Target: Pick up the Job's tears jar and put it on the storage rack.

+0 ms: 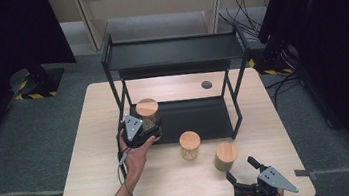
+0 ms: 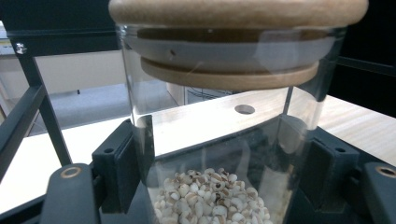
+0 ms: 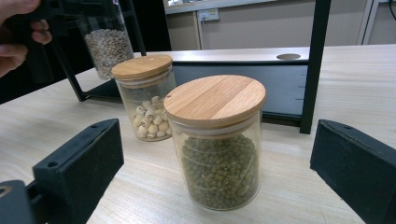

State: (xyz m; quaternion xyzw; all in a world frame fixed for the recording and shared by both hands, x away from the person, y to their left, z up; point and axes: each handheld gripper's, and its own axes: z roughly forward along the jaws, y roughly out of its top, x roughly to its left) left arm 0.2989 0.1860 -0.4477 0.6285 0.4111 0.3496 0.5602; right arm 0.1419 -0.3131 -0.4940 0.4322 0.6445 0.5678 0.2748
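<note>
Judging by how things lie, you look to be loading jars onto the black shelf rack (image 1: pixel 175 52), and none is shelved yet: your left gripper (image 1: pixel 138 130) has its jaws clamped on the grain jar (image 2: pixel 219 140), held by the rack's front left post over its lower tray. Two remain on the table (image 1: pixel 93 153): the white-bean jar (image 3: pixel 144 95) and the green-bean jar (image 3: pixel 217 140), the latter just ahead of your right gripper (image 3: pixel 210 186), whose jaws stand wide and empty.
</note>
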